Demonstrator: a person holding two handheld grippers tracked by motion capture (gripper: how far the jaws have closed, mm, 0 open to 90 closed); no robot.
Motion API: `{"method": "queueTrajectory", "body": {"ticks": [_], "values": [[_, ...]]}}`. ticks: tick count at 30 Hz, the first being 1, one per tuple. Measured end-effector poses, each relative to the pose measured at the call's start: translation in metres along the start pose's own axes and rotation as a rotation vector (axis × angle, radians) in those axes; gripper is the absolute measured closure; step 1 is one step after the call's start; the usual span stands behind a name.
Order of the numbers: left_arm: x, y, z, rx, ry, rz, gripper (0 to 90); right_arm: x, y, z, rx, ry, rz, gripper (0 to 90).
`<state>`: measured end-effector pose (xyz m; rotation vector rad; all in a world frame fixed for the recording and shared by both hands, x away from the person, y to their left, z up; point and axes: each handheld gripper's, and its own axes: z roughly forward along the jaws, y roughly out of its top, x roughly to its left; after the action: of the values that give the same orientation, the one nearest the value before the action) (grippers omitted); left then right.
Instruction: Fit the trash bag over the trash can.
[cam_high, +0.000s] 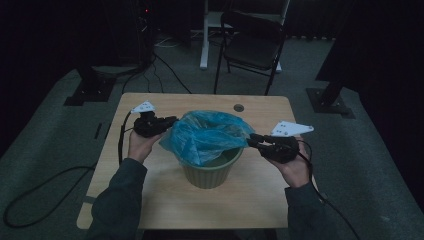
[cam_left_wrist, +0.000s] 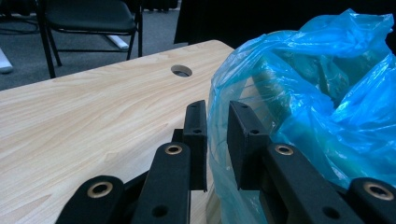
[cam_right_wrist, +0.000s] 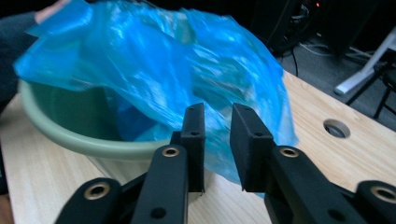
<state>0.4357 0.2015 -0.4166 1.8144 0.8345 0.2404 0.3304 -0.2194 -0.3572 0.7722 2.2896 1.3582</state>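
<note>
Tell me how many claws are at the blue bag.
2: the left claw at the blue bag by its left edge, the right claw at its right edge, over the green bin.

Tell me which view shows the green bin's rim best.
The right gripper view: the green bin shows a long bare arc of rim and its inside under the blue bag. The high view shows the whole bin, small, its rim mostly bag-covered. In the left gripper view the bag veils it.
</note>
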Motion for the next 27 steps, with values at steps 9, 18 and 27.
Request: {"method": "queueTrajectory", "body": {"ticks": [9, 18, 27], "values": [[0.0, -0.002, -0.001, 0.001, 0.0, 0.002, 78.0, 0.012, 0.003, 0.004, -0.008, 0.081, -0.022, 61.0], [-0.002, -0.003, -0.001, 0.002, -0.005, 0.004, 78.0, 0.021, 0.005, 0.02, 0.049, 0.045, -0.081, 61.0], [-0.004, -0.007, -0.002, 0.004, -0.014, 0.004, 77.8, 0.023, 0.002, 0.018, 0.068, 0.062, -0.072, 87.2]]}}
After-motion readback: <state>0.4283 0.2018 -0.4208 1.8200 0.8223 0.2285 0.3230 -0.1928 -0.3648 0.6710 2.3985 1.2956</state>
